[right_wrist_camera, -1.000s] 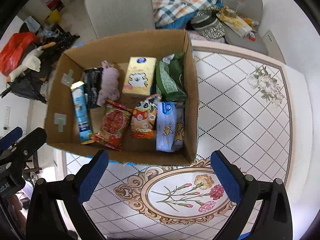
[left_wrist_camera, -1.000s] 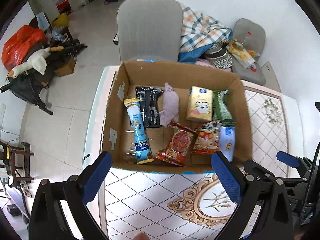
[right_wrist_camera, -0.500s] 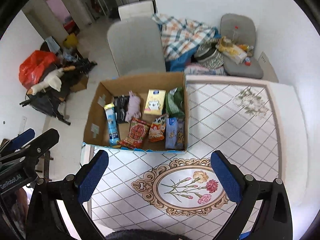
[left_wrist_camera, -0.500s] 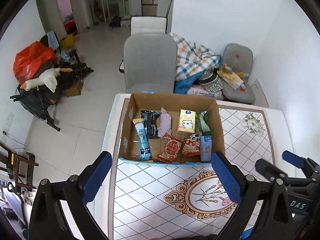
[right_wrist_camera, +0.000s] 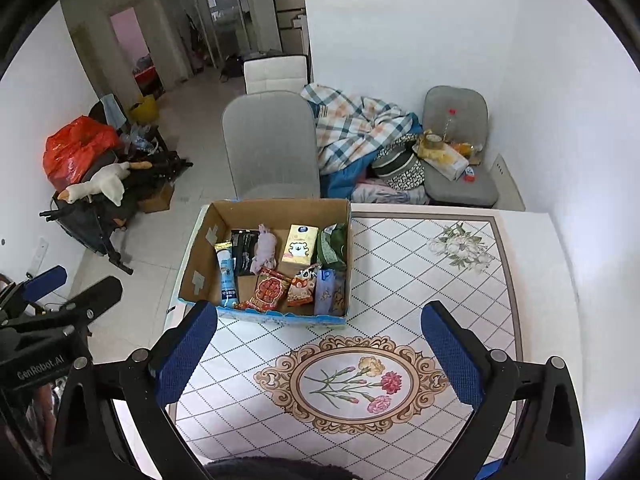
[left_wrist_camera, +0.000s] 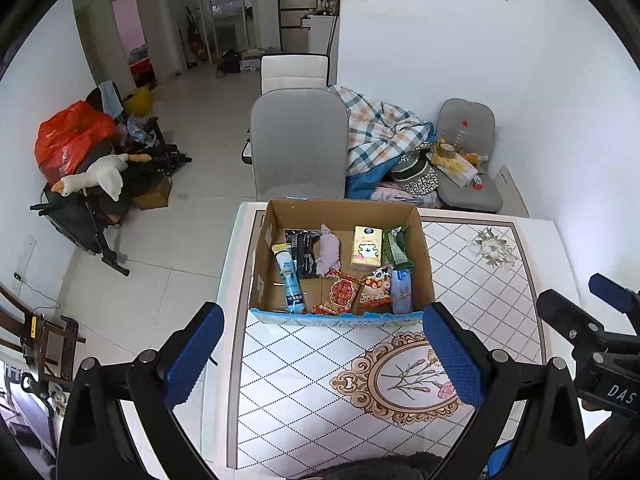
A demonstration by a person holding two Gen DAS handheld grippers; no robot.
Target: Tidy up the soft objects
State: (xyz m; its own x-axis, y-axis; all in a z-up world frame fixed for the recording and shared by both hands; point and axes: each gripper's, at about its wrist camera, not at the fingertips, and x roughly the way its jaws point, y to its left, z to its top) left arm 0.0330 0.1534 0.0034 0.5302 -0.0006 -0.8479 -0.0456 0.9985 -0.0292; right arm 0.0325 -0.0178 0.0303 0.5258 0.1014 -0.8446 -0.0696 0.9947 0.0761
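You can read "GenRobot.AI" on the left gripper [right_wrist_camera: 60, 304] body, and "DAS" on the right gripper [left_wrist_camera: 600, 308] body; package print is illegible.

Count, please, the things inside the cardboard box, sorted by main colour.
Blue: 2, the tube pack and the tissue pack
Black: 1, black packet
Pale purple: 1, cloth
Yellow: 1, tissue box
Green: 1, green bag
Red or orange: 2, red snack, panda snack
Total: 8
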